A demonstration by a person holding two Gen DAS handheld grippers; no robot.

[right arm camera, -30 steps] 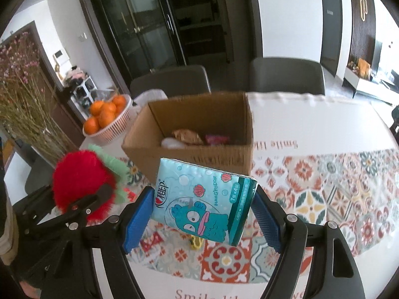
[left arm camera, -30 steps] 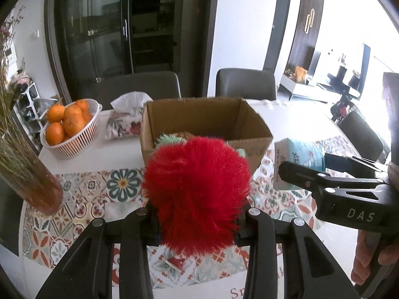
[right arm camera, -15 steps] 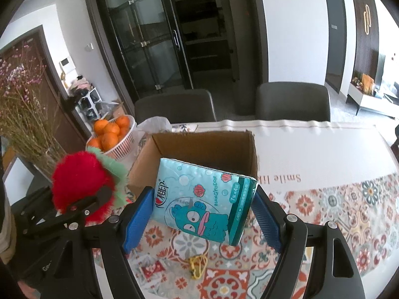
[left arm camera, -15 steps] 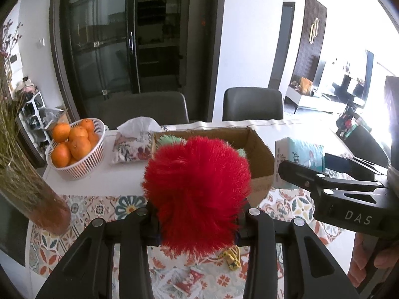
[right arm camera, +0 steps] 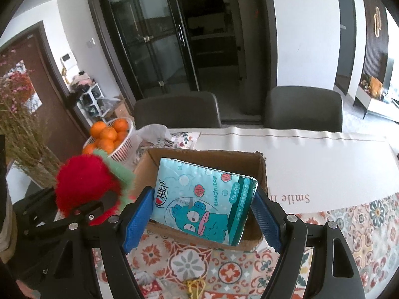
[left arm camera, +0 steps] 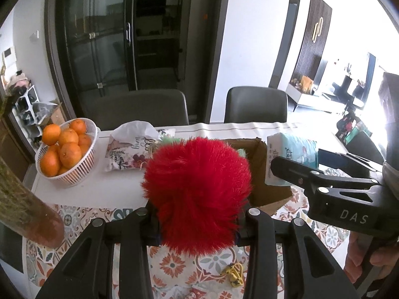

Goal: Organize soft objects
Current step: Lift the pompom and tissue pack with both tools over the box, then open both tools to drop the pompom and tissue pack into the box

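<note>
While fingers (left arm camera: pixel 259 224) clamp red pompom (left arm camera: pixel 197 191), tissue pack (right arm camera: pixel 202 199) likewise.

I count two grippers: left gripper (left arm camera: pixel 197 221), right gripper (right arm camera: pixel 203 214); one red fuzzy toy (left arm camera: pixel 197 191); one blue tissue pack (right arm camera: pixel 203 199); one cardboard box (right arm camera: pixel 259 172); one floral tissue pouch (left arm camera: pixel 129 152); one white basket (left arm camera: pixel 74 172), at least seven oranges (left arm camera: pixel 71 152) showing in it; two dark chairs (right arm camera: pixel 303 107); one small yellow item (left arm camera: pixel 234 276) on patterned cloth; one vase of dried flowers (right arm camera: pixel 27 144)
</note>
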